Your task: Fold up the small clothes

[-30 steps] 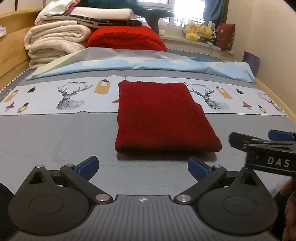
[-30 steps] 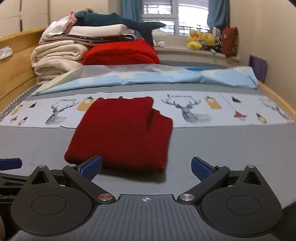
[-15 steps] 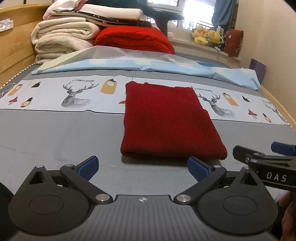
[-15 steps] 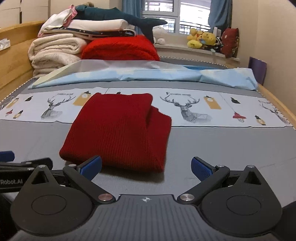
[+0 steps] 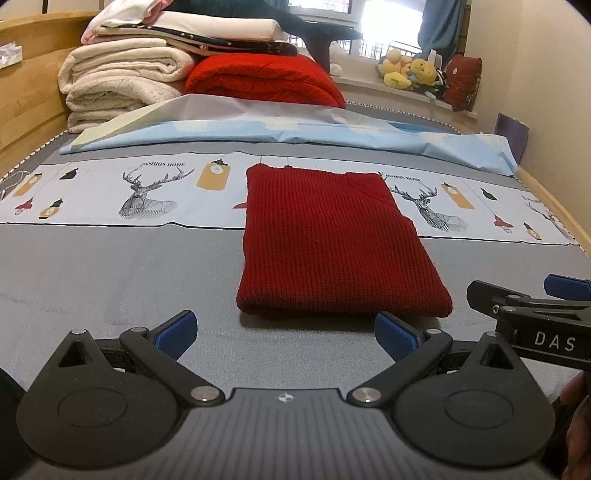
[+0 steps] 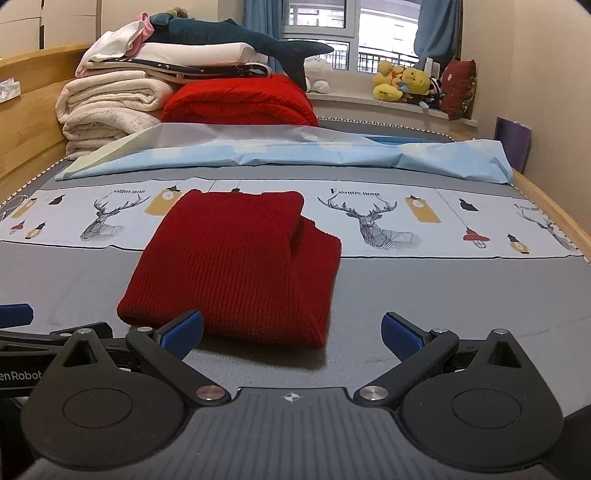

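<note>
1. Blankets point(image 5: 122, 77), cream and folded, are stacked at the far left corner of the bed point(image 5: 110, 273), against the wooden side rail, with a white pillow point(image 5: 221, 27) and a dark plush shark point(image 6: 236, 35) on top.
2. Just right of that stack lies a folded bright red blanket point(image 5: 266, 79), and in front of both a pale blue sheet point(image 5: 295, 133) runs across the bed from side to side.
3. Nearer, a white band printed with deer and lanterns point(image 5: 147, 192) crosses the grey bedcover.
4. Left tool point(image 5: 284, 330) hangs low over the near edge of the bed, its blue-padded fingers point(image 5: 175, 330) spread wide with nothing between them.
5. Folded dark red knitted sweater point(image 5: 332, 243) lies flat in the middle of the bed, its far end on the printed band and its near end on the grey cover, just beyond both tools and touched by neither.
6. Right tool point(image 6: 291, 330) sits beside the left one at the near edge, its fingers likewise wide apart and holding nothing; the sweater's near right corner lies ahead of its gap.
7. Plush toys point(image 6: 402, 83) sit on the windowsill beyond the far right corner.
</note>
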Available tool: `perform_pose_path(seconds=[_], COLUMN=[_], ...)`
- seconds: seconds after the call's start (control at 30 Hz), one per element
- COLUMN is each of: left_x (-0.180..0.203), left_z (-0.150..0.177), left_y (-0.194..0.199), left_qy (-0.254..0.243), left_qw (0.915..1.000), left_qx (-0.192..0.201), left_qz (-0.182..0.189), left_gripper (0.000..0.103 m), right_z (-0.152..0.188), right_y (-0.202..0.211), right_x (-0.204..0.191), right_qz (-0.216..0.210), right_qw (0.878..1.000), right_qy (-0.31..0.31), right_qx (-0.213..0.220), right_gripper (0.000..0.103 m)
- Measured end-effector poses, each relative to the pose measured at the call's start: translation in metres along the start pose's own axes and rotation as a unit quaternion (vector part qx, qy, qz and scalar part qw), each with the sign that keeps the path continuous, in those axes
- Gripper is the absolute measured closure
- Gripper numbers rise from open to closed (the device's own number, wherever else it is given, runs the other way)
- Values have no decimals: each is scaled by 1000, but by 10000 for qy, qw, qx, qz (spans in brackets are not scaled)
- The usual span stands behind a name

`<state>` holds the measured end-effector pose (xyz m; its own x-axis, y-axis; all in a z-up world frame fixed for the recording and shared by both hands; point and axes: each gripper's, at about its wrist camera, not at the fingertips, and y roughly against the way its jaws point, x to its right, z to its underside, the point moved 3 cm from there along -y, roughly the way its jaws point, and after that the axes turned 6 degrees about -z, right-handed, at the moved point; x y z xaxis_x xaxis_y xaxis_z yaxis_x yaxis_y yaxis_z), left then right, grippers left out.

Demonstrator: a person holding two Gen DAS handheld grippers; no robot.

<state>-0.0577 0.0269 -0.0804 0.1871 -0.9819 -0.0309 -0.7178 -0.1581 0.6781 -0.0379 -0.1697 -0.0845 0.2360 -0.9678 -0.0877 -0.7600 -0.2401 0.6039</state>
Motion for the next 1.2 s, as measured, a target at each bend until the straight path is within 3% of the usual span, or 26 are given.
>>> perform_pose_path(seconds=[1.2], left_x=[1], left_z=[1], left_y=[1], left_qy=[5], left_qw=[10000], left_qx=[9], left_qz=[-3], left_gripper=[1], right_z=[-1], right_y=[1], right_x=[-4], right_qz=[41], right_qw=[10000], right_qy=[28], right_qx=[24], right_gripper=[2])
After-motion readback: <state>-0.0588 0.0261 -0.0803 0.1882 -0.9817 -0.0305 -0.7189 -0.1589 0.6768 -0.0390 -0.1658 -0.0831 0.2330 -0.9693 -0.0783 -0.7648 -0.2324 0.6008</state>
